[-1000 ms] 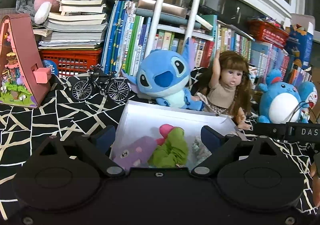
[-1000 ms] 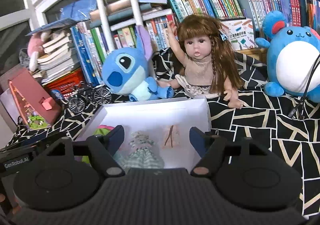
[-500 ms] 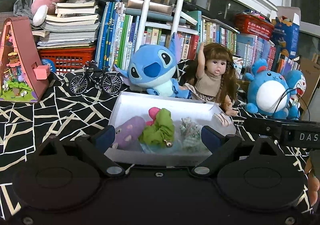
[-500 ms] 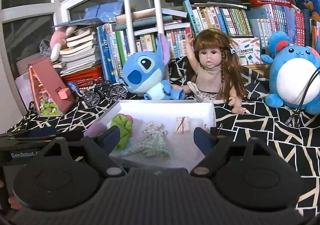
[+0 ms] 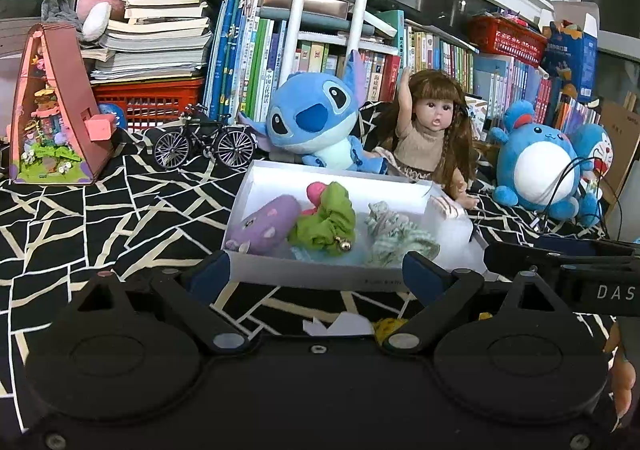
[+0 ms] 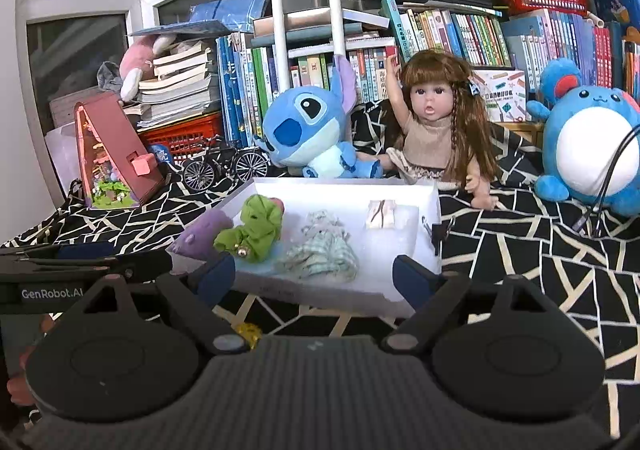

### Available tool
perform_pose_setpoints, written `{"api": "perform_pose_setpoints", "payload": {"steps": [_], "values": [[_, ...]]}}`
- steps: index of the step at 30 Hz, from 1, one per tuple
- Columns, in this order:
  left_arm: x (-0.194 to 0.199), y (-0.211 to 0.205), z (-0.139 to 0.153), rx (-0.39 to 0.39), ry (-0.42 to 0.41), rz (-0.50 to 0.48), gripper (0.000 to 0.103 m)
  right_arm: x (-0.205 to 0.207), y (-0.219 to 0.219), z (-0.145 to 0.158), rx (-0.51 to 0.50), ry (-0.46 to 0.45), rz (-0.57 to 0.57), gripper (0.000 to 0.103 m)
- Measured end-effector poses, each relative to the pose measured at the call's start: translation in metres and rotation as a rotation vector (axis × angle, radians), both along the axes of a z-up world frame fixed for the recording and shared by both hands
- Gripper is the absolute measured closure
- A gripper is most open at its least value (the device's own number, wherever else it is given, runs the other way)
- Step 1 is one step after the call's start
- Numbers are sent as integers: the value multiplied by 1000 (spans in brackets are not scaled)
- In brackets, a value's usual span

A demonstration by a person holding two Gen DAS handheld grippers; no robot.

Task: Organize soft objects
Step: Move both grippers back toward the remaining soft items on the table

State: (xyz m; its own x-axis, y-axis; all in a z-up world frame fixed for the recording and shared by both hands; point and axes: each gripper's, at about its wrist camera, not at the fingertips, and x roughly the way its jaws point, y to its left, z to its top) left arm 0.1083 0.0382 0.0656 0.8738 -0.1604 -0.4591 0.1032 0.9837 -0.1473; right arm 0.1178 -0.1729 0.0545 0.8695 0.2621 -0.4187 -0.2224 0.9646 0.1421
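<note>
A white box (image 5: pixel 256 186) (image 6: pixel 434 210) on the black patterned cloth holds a purple plush (image 5: pixel 264 226), a green cloth piece (image 5: pixel 328 222) (image 6: pixel 256 226), a pink item (image 5: pixel 316 192), a mint checked cloth (image 5: pixel 392 234) (image 6: pixel 320 254) and a small beige item (image 6: pixel 380 214). My left gripper (image 5: pixel 316 274) hangs open just short of the box's near wall, nothing between its fingers. My right gripper (image 6: pixel 314 276) is beside it, its jaws opening and empty. A yellow object (image 5: pixel 390 326) (image 6: pixel 248 330) lies on the cloth under the grippers, mostly hidden.
Behind the box sit a blue Stitch plush (image 5: pixel 316 122), a doll (image 5: pixel 428 130) and a round blue plush (image 5: pixel 540 166) with black cables (image 6: pixel 600 202). A model bicycle (image 5: pixel 204 142), a pink triangular house (image 5: pixel 52 122), book stacks and a red basket (image 5: pixel 148 102) line the back.
Both grippers have drawn back from over the box, so its near wall and the cloth before it now show. The right jaws stand wider.
</note>
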Motion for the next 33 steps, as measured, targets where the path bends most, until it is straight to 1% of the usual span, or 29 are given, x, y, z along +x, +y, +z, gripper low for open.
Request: {"api": "perform_pose_setpoints", "payload": {"steps": [9, 16, 25, 33], "values": [[-14, 2, -12, 1, 23, 12, 10, -17, 3, -13, -4, -3, 7, 10], [-28, 4, -21, 20, 24, 23, 10, -32, 7, -22, -18, -18, 22, 7], [-46, 11, -34, 26, 25, 45, 10, -47, 7, -36, -3, -13, 42, 5], [-59, 13, -43, 47, 26, 43, 10, -64, 10, -47, -9, -20, 83, 2]]}}
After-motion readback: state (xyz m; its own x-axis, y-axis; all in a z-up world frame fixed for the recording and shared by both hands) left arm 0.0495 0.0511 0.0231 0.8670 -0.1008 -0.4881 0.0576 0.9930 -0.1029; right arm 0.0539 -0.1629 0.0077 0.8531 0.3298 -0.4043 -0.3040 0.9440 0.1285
